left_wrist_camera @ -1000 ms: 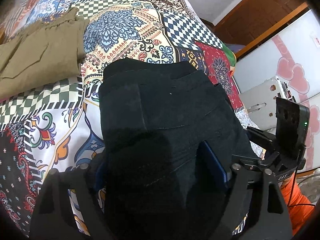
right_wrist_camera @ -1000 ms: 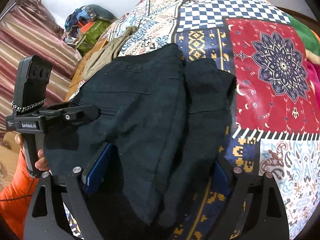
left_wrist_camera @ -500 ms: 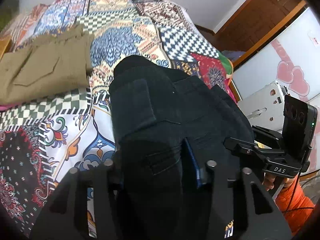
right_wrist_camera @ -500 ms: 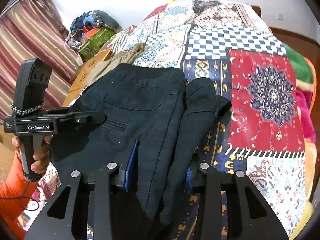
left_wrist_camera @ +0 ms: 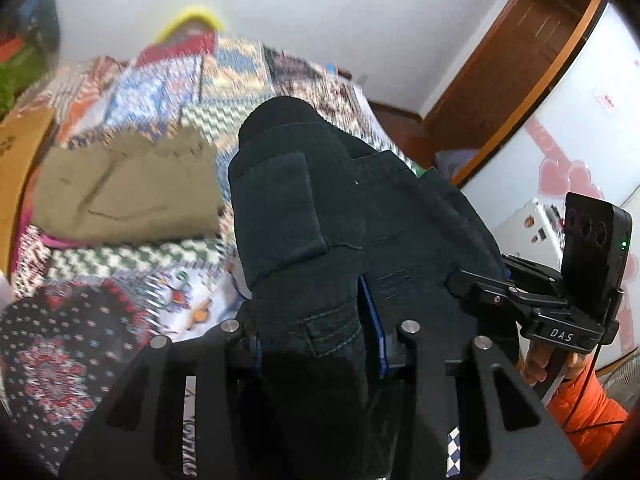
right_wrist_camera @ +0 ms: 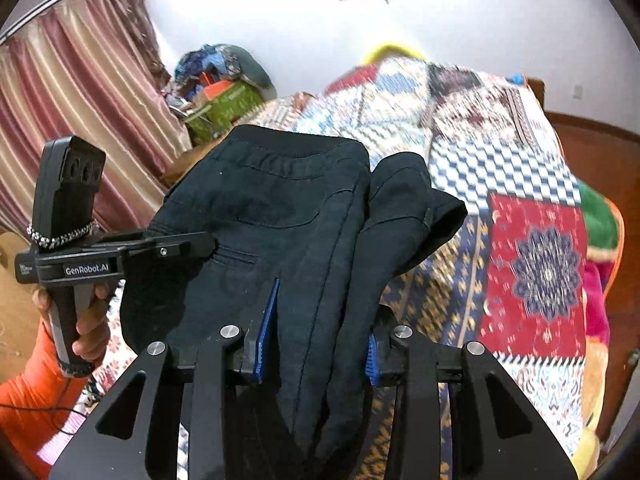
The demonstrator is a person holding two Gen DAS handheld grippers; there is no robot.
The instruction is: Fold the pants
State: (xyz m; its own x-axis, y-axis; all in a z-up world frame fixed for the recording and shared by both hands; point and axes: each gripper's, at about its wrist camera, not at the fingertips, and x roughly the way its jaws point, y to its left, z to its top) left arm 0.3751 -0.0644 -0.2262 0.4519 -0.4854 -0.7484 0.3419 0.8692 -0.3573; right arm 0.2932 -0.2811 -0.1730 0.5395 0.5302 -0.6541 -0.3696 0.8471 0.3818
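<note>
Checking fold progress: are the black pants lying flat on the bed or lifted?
Lifted: the black pants hang bunched from the left gripper and right gripper, above the quilt.

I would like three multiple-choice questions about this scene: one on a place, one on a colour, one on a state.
1. Where do the khaki pants lie?
A. on the patterned bedspread
B. on the floor
C. in a tool

2. What colour are the held pants?
A. red
B. black
C. white

3. How does the right tool stand?
A. wide open, empty
B. out of view
C. closed on the black pants

Answers: 1 A, they rest on the bedspread, left of the black pants; 2 B, the cloth is black; 3 C, blue pads press the fabric.
</note>
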